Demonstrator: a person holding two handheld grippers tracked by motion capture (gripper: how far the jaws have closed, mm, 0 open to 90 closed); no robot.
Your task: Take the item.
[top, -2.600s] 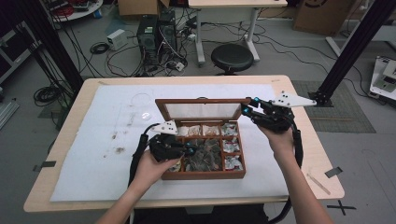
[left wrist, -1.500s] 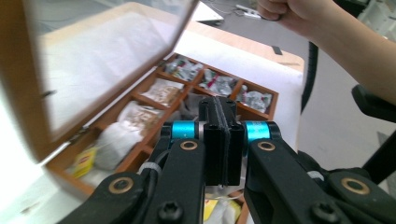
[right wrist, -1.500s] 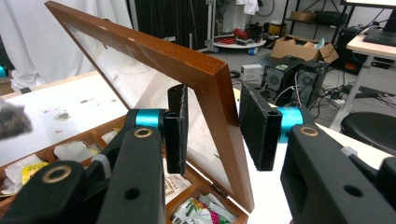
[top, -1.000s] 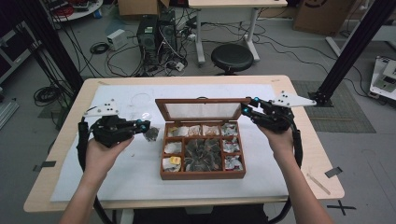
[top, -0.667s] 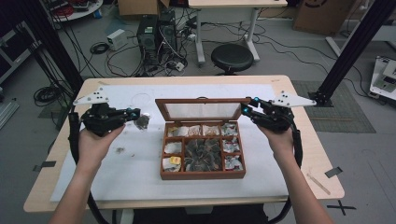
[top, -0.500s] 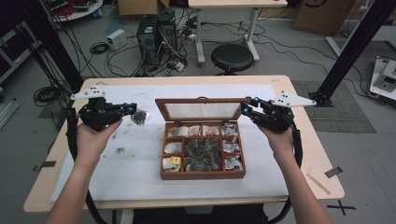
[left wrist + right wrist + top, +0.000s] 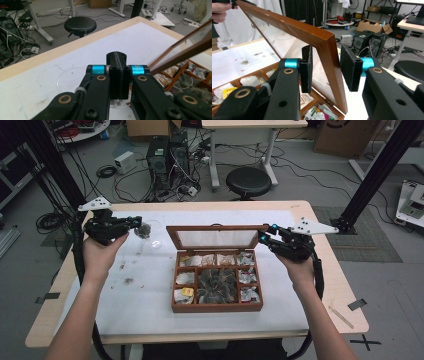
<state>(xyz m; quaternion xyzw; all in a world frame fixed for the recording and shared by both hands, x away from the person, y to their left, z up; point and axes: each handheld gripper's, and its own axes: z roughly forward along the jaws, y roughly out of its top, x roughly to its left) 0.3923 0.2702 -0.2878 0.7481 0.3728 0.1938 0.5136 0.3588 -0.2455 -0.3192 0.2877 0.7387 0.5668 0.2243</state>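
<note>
A wooden compartment box (image 7: 217,308) sits mid-table, packed with small packets around a dark centre piece. Its glass lid (image 7: 216,228) stands raised. My right gripper (image 7: 264,236) is shut on the lid's right frame edge; in the right gripper view the wood frame (image 7: 287,25) runs between the two pads of that gripper (image 7: 327,51). My left gripper (image 7: 136,223) hovers over the table's far left, shut, with a small grey clump (image 7: 144,230) at its tips. In the left gripper view its jaws (image 7: 117,56) are pressed together above a clear round dish (image 7: 67,78), and the clump is hidden.
A white sheet (image 7: 150,295) covers the table, with dark crumbs (image 7: 128,281) left of the box. Beyond the far edge stand a black stool (image 7: 248,180) and computer towers (image 7: 167,155) amid cables. The lid edge (image 7: 180,50) slants close on the left gripper's right.
My left gripper has lifted the clump from the box and carried it left and toward the far edge. The right gripper and the raised lid have stayed put.
</note>
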